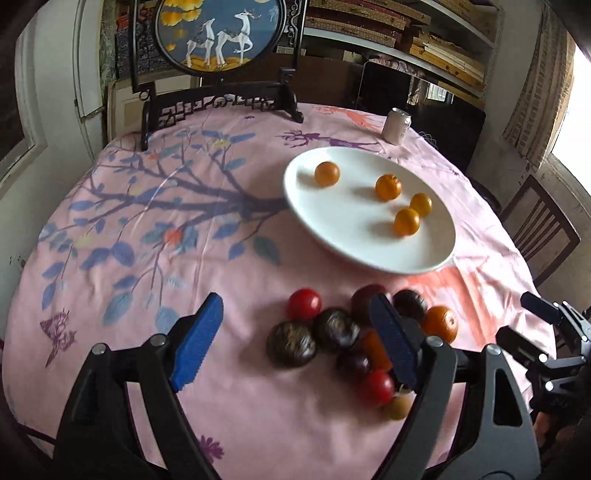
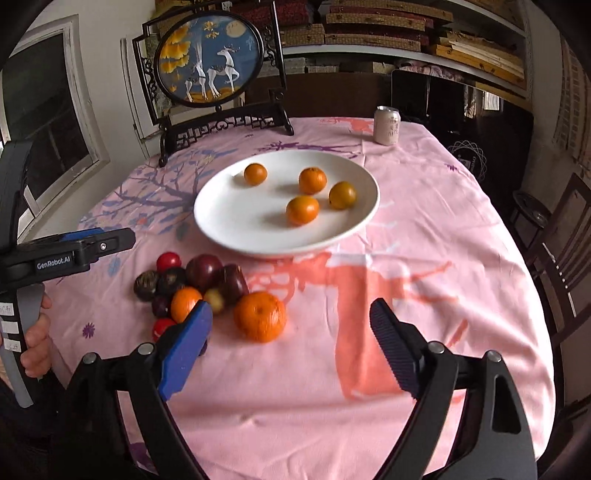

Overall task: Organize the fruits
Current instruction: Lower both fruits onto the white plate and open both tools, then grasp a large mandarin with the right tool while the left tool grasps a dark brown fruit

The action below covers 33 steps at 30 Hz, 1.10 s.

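A white plate (image 1: 332,236) (image 2: 229,229) on the pink tablecloth holds several small oranges (image 1: 388,187) (image 2: 302,209). In front of it lies a pile of fruit: dark purple fruits (image 1: 291,344) (image 2: 204,272), red ones (image 1: 304,304) (image 2: 168,261) and oranges. One larger orange (image 2: 260,316) (image 1: 440,323) lies at the pile's right edge. My left gripper (image 1: 295,343) is open and empty, hovering just above the pile. My right gripper (image 2: 291,343) is open and empty, just in front of the larger orange.
A pale drink can (image 1: 396,125) (image 2: 386,125) stands at the far right of the table. A round deer picture on a black stand (image 1: 221,33) (image 2: 210,61) stands at the back edge. Wooden chairs (image 2: 561,258) stand at the right side.
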Tool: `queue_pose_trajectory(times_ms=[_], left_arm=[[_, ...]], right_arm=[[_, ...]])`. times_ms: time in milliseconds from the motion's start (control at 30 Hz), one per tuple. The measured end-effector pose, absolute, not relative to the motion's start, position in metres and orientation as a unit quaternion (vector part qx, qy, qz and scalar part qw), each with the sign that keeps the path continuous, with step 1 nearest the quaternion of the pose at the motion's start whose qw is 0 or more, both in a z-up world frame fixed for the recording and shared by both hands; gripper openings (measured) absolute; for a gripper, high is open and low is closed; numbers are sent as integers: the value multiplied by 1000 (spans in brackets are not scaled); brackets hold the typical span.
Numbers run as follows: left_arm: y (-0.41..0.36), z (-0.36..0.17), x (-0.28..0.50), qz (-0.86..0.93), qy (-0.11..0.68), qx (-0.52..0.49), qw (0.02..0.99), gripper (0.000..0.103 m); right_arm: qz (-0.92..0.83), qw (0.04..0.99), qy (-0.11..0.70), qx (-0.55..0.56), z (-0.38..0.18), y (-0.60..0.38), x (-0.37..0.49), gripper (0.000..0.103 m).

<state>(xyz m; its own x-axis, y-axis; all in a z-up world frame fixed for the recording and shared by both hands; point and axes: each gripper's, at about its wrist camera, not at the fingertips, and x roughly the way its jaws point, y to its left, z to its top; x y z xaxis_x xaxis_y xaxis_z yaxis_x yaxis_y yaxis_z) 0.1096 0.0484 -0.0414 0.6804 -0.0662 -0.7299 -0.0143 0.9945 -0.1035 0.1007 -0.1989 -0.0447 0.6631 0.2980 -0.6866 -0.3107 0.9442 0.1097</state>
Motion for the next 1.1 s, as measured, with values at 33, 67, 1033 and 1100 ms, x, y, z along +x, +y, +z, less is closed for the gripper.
queue_pose_trajectory(times_ms=[33, 67, 1033, 1100], left_arm=[[50, -47, 103, -10, 403, -46, 914, 83], [53, -51, 97, -5, 406, -43, 913, 83], [43, -109, 113, 4, 482, -9, 876, 84], [39, -109, 117, 5, 480, -4, 877, 82]], right_arm=[[170, 910, 379, -9, -47, -198, 97, 87], [172, 908, 381, -10, -49, -196, 94, 87], [204, 881, 428, -4, -87, -173, 104, 44], [202, 881, 427, 4, -86, -178, 101, 44]])
